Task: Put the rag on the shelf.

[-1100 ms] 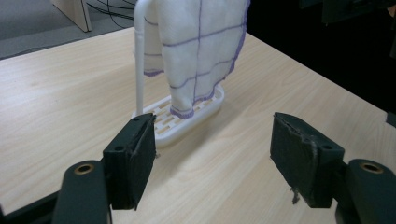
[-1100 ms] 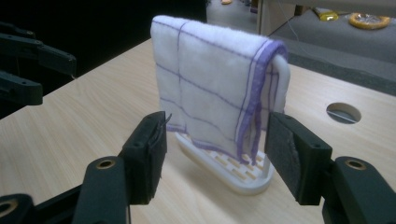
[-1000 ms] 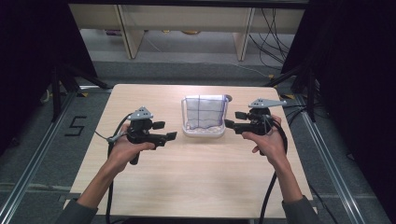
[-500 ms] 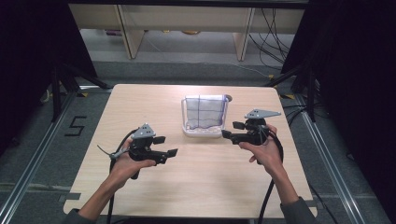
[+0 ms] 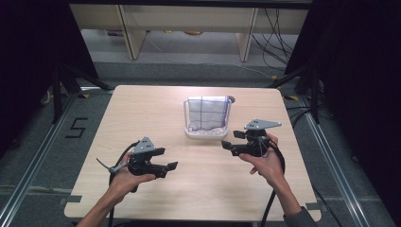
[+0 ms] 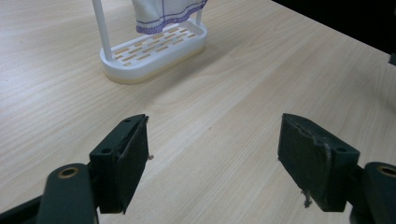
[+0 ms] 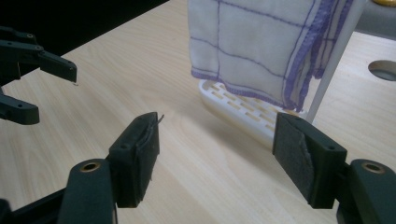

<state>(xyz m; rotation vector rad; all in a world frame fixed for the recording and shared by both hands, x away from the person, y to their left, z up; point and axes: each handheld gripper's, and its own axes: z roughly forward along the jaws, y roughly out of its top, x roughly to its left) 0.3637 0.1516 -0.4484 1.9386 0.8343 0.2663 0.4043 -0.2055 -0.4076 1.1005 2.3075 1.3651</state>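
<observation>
White checked cloth [image 5: 206, 112] with purple lines draped over a white rack [image 5: 205, 134], mid-table toward the far edge of the wooden table [image 5: 142, 109]. Left gripper [image 5: 171, 168] near the front, well apart from the rack, jaws wide, just opening, nothing between. Right gripper [image 5: 226, 144] just beside the rack's near right corner, jaws likewise spread, just opening, empty.

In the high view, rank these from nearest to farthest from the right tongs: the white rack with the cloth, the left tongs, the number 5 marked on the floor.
From the right tongs:
1. White rack, with the cloth hung on it, just beyond and to the left.
2. Left tongs, across the table near its front edge.
3. Number 5, on the floor past the table's left edge.
</observation>
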